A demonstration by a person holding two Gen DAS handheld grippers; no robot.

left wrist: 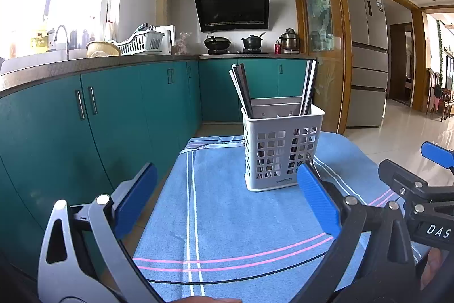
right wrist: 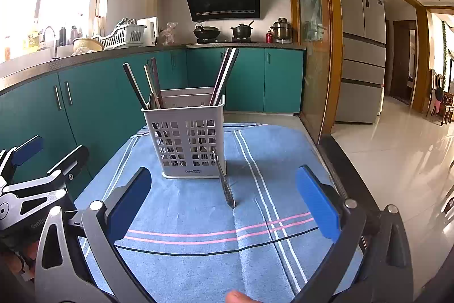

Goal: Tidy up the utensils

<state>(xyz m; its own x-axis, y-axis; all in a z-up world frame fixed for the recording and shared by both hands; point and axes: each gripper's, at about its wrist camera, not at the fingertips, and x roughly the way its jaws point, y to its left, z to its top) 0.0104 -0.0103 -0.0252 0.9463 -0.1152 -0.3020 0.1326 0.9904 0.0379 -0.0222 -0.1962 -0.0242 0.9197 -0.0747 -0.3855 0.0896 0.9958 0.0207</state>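
A white perforated utensil holder (left wrist: 281,149) (right wrist: 188,138) stands on a blue striped cloth (left wrist: 227,217) (right wrist: 198,217). Several dark chopsticks (left wrist: 244,90) (right wrist: 224,75) lean in it. A metal utensil (right wrist: 225,183) with a patterned handle lies on the cloth, its far end leaning against the holder's front right corner; its tip peeks out in the left wrist view (left wrist: 310,159). My left gripper (left wrist: 227,195) is open and empty, in front of the holder. My right gripper (right wrist: 224,198) is open and empty, with the utensil's handle between its fingers.
Teal kitchen cabinets (left wrist: 113,110) and a counter with a dish rack (left wrist: 139,43) run along the left and back. A stove with pots (left wrist: 235,43) is at the back. A fridge (left wrist: 366,53) and a glossy tile floor (right wrist: 397,149) lie to the right. The cloth's edge drops off at right.
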